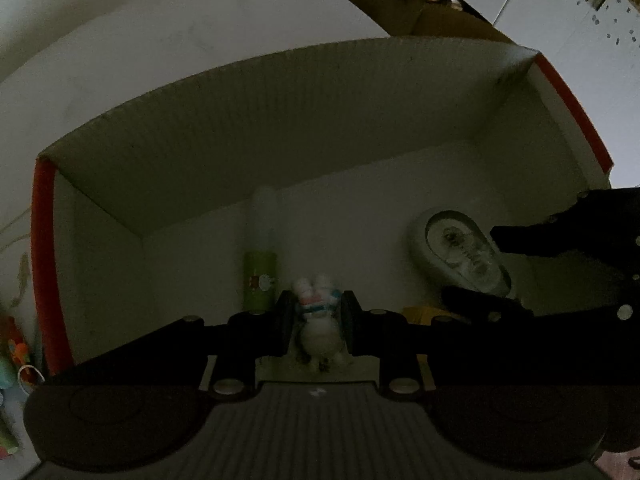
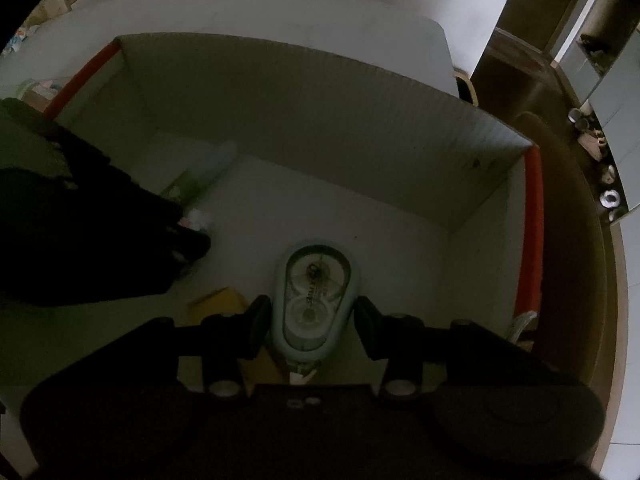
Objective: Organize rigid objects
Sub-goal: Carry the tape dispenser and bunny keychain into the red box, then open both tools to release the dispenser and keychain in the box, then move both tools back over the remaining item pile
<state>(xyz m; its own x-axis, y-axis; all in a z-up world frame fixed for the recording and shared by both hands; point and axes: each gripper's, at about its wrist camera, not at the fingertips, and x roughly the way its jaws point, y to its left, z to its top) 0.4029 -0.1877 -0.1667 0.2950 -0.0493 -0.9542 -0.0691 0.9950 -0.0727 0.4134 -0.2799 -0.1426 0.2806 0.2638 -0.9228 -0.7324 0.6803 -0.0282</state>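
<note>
Left wrist view: the left gripper [image 1: 316, 322] points down into a white corrugated box [image 1: 280, 120] with red edges, its pads clamped on a small white figurine [image 1: 318, 320] (details blurred). A green-labelled bottle [image 1: 261, 272] lies on the box floor just left of it. Right wrist view: the right gripper [image 2: 310, 326] also reaches into the box [image 2: 320, 120], its jaws closed on the sides of a correction tape dispenser [image 2: 314, 300], beside a yellow item [image 2: 218, 300] on the floor.
</note>
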